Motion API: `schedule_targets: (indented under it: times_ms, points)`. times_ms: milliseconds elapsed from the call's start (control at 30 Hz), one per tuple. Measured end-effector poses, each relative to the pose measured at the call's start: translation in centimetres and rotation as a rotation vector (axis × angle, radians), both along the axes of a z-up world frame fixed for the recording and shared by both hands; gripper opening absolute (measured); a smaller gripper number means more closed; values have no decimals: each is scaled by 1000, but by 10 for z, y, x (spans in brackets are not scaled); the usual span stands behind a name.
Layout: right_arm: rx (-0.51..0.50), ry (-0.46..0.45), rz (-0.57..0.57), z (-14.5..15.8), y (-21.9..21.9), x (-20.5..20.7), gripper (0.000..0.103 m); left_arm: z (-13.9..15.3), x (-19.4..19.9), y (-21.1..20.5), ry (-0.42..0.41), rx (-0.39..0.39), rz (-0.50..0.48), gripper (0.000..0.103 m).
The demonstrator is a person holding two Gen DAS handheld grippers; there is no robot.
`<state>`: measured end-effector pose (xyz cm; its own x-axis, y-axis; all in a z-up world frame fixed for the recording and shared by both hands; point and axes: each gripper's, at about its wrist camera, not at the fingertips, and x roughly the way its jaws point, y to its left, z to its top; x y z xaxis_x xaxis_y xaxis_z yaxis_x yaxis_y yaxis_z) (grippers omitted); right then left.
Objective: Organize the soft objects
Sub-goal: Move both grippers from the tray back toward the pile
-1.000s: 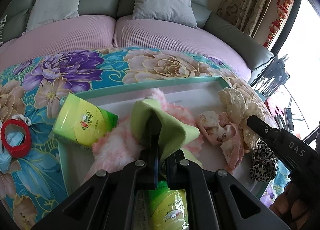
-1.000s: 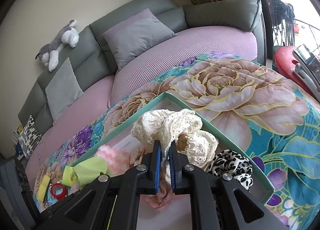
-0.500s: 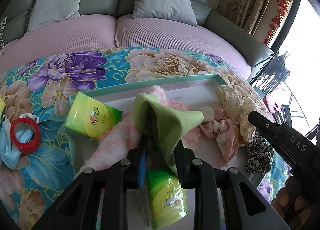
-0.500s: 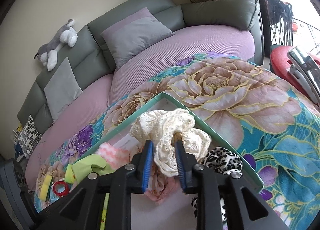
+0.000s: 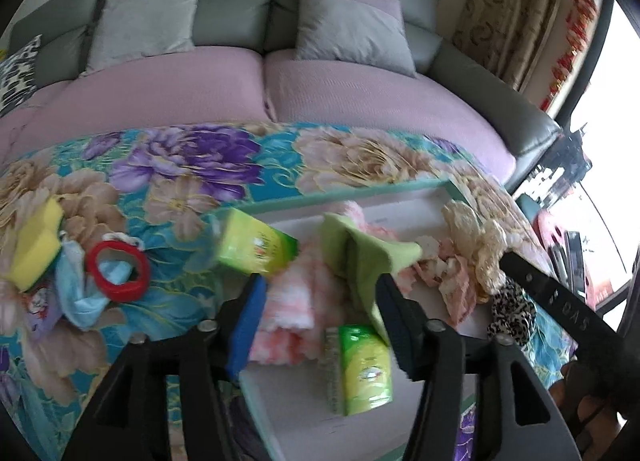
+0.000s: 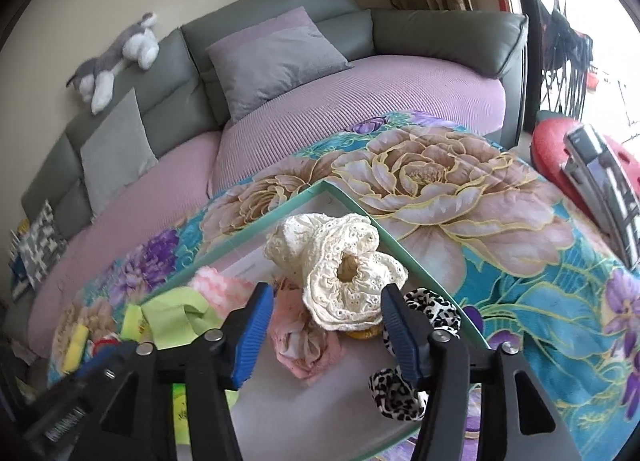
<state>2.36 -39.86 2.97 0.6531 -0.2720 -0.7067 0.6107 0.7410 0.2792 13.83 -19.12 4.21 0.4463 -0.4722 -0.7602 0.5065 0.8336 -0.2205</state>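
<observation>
Left wrist view: my left gripper [image 5: 320, 285] has its fingers [image 5: 248, 321] spread wide, nothing between them. Ahead at 12 o'clock the green cloth [image 5: 360, 257] lies draped in the tray [image 5: 340, 195], long axis running from 11 toward 5 o'clock, one corner pointing to 3 o'clock. Under it, toward 9 o'clock, the pink fluffy towel [image 5: 292, 301] runs lengthwise 12 to 6. One green tissue pack [image 5: 256, 247] rests on the tray's left rim, long axis pointing to 3 o'clock; a second tissue pack [image 5: 366, 369] lies on the tray floor near me, long axis 12 to 6. At 9 o'clock, outside the tray on the floral table [image 5: 192, 165]: red tape ring [image 5: 118, 271], blue mask [image 5: 80, 293], yellow sponge [image 5: 36, 249]. Slight blur here.

Right wrist view: my right gripper [image 6: 328, 313] also holds its fingers [image 6: 400, 337] apart, gripping nothing. Cream lace scrunchie [image 6: 340, 269] sits between and just past the tips, its hole facing me. Pink frilly scrunchie [image 6: 304, 337] touches it at 7 o'clock; leopard scrunchie [image 6: 432, 309] lies at 4 o'clock against the tray's right rim.
</observation>
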Motion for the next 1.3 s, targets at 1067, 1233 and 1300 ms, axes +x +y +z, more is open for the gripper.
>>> schedule_targets:
  times_ms: [1067, 1233, 1300]
  points:
    - [-176, -45, 272, 46, 118, 43, 68, 6, 50, 147, -113, 113, 568, 96]
    - [-192, -36, 353, 40, 149, 56, 68, 9, 55, 183, -131, 159, 674, 96]
    - [-191, -33, 383, 36, 159, 60, 68, 11, 56, 201, -134, 164, 722, 96]
